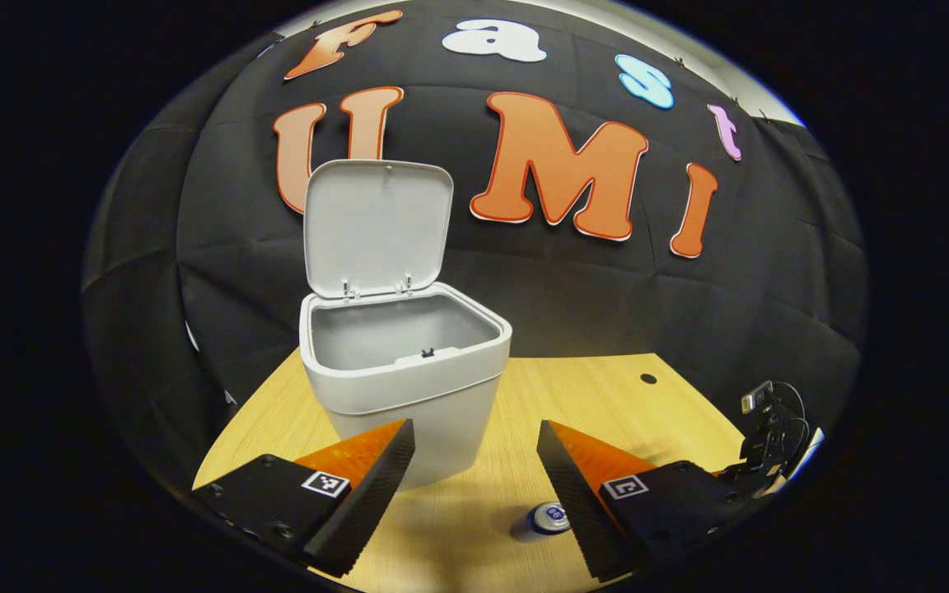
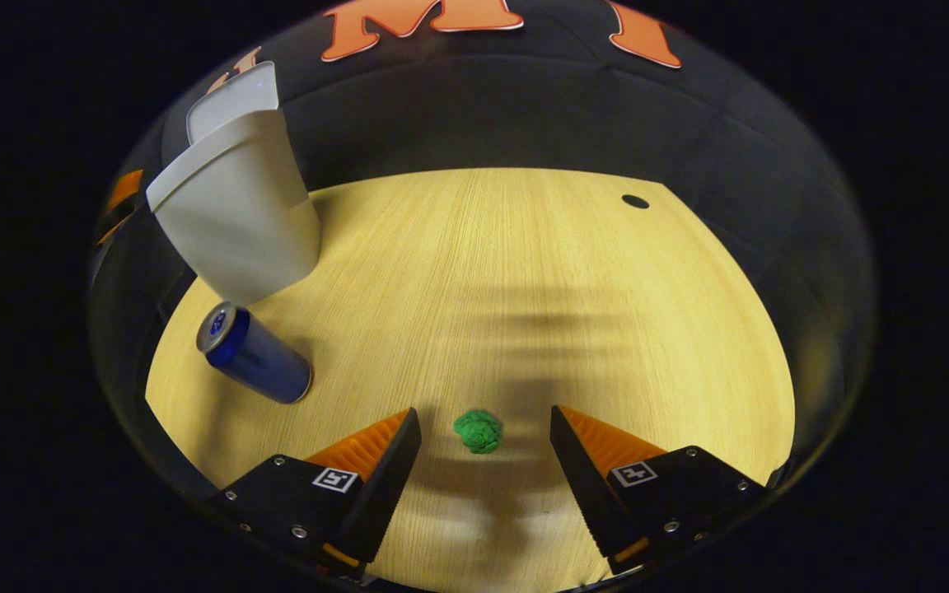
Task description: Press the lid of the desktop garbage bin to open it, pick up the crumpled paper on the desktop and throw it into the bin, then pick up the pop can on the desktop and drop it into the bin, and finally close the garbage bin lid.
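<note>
The grey desktop bin stands on the wooden table with its lid swung up and upright; inside it I see only bare walls. My left gripper hovers open in front of the bin, a little above the table. A blue pop can stands just below its right finger. In the right gripper view the bin is at the far left and the can stands in front of it. A green crumpled paper ball lies on the table between the fingertips of my open right gripper.
The other gripper's body with cables shows at the table's right edge. A small dark hole marks the table near its far right corner. The black cloth wall closes off the back.
</note>
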Demonstrator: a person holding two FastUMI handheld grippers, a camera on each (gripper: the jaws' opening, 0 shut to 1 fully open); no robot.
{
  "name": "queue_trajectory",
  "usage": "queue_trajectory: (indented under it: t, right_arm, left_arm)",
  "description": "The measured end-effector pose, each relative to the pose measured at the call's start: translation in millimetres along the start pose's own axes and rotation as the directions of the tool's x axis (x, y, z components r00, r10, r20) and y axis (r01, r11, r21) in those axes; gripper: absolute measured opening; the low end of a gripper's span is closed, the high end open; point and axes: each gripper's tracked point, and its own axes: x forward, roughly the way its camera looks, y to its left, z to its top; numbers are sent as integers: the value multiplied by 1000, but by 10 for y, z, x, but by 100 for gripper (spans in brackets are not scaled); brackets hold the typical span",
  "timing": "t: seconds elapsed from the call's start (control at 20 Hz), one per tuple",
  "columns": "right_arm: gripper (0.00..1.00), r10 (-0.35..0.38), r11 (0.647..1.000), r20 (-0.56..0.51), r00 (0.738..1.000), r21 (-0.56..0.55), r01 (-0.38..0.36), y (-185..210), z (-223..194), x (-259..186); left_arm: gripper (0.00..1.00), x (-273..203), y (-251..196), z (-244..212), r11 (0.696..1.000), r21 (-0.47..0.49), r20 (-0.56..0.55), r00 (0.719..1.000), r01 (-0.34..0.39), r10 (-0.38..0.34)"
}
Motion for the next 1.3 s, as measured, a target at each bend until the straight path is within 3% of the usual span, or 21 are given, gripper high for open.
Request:
queue_trajectory:
  t: [0.25,0.35,0.5,0.55,0.65,0.75,0.85,0.9,1.0,1.15,1.2,1.25,1.3]
  right_arm:
    - [92,4,1000,-51,999,-19,-5,-36,-63,20]
    - [86,4,1000,-79,997,-19,-5,-84,-92,13]
    - [71,75,997,-131,989,15,-73,-14,-113,-63]
    - [70,86,996,-149,985,14,-85,-14,-114,-95]
    - [63,56,998,-141,988,-21,-59,-79,-45,-153]
    - [27,58,997,-135,989,-39,-64,-104,68,-202]
    - [20,58,997,-145,988,-43,-65,-159,197,-249]
    - [12,55,997,-141,988,-43,-61,-193,288,-273]
    - [6,45,998,-143,989,-41,-52,-268,461,-322]
    - [4,57,998,-142,988,-30,-62,-346,764,-412]
    - [4,59,998,-130,990,-29,-64,-231,274,-309]
    - [3,61,998,-117,991,-26,-65,-304,715,-393]
    - [3,68,997,-102,992,-21,-70,-310,797,-419]
  left_arm:
    - [95,70,98,-142,1000,-24,-43,999,-10,9]
    - [95,78,153,-165,999,-32,-52,999,-19,17]
    - [95,77,222,-149,999,-16,-48,998,-33,32]
    - [95,78,232,-143,999,-13,-47,998,-34,34]
    - [95,87,239,-148,999,-11,-50,998,-35,34]
    - [96,76,248,-157,999,-13,-52,998,-35,34]
    - [96,68,265,-166,999,-13,-55,998,-37,36]
    - [95,68,276,-169,999,-13,-56,998,-40,39]
    - [95,59,279,-166,999,-14,-56,998,-40,40]
    - [95,34,291,-177,999,-15,-54,998,-44,43]
    - [95,21,294,-168,999,-15,-53,998,-46,45]
    - [95,6,301,-176,999,-15,-52,998,-48,47]
    - [95,-1,307,-172,999,-17,-51,998,-49,48]
